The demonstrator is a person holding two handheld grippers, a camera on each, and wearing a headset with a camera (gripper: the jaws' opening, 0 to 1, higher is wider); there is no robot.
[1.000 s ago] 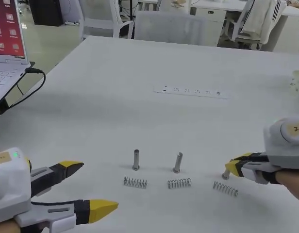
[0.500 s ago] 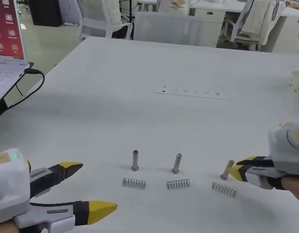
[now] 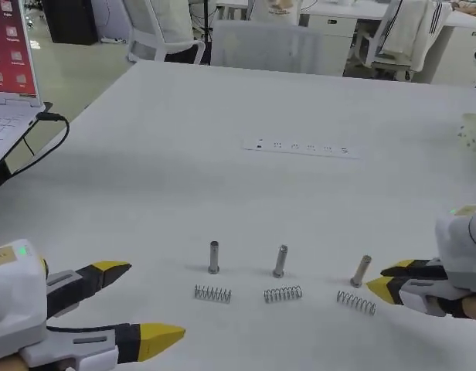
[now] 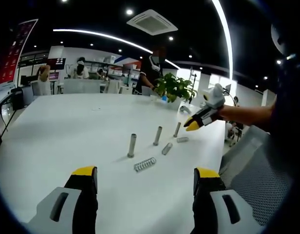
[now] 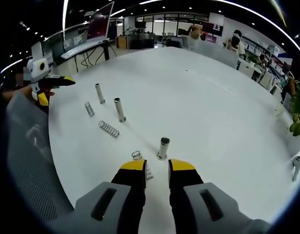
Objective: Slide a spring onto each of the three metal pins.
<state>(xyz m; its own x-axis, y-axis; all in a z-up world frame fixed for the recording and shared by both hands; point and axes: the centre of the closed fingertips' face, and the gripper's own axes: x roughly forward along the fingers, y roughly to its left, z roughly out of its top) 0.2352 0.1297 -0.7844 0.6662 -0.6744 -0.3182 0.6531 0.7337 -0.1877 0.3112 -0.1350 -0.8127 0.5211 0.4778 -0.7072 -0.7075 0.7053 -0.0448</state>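
Pins (image 3: pixel 280 261) stand on the counter (image 3: pixel 222 154), springs (image 3: pixel 283 294) beside them. Left gripper (image 3: pixel 153 300) jaws gape wide, empty; right gripper (image 3: pixel 377 280) jaws sit narrowly parted, empty, near the rightmost pin (image 3: pixel 361 270).

Right tool (image 3: pixel 379 280) drawn back rightward off right pin (image 3: pixel 361 271); pin now uncovered, gap between them.

A laptop (image 3: pixel 10 62) and its black cable (image 3: pixel 46 117) lie well left of a white power strip (image 3: pixel 300 147).
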